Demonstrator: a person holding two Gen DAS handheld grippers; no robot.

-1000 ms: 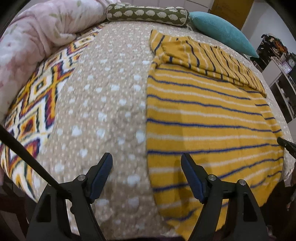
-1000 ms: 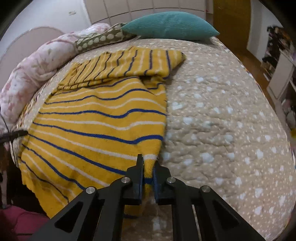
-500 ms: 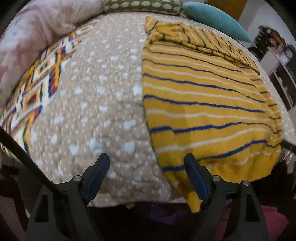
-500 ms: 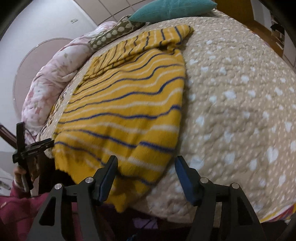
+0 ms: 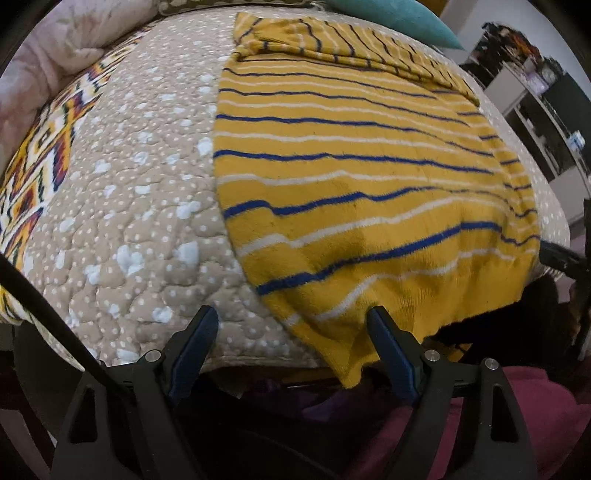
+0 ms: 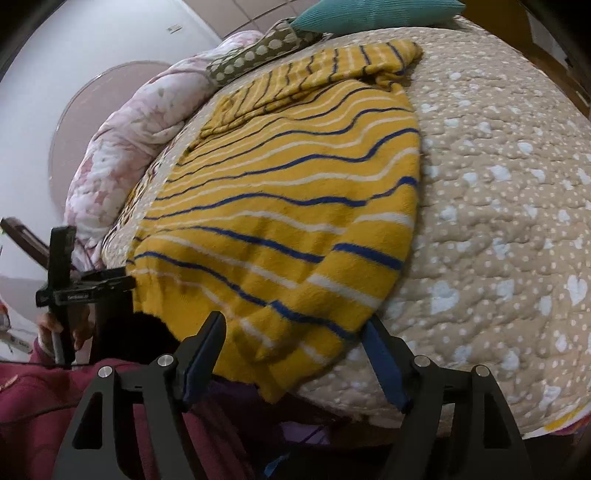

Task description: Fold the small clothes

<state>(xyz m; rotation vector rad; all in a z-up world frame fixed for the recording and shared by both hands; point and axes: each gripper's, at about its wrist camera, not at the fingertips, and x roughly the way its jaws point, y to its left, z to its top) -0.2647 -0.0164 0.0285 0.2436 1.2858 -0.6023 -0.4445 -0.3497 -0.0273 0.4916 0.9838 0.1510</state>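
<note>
Both grippers have pulled back toward the near edge of the bed since a second ago; back then my right gripper (image 6: 293, 354) was pinched on the near hem of the yellow striped sweater (image 5: 354, 192), and now its jaws stand wide apart, holding nothing. My left gripper (image 5: 293, 350) has its jaws spread wide too, as it did before, with nothing between them.

From the left wrist view, I see the sweater lying flat on the beige quilt (image 5: 140, 192), body smoothed out, with a sleeve folded across its far end. Its near hem now droops over the near edge of the bed, a corner hanging down between my left jaws without touching them, as far as I can tell. From the right wrist view, the hem hangs between that gripper's jaws as well.

At the far end sit a teal pillow (image 6: 373, 13), a spotted bolster (image 6: 255, 55) and a pink floral duvet (image 6: 136, 133) bunched on the left.
</note>
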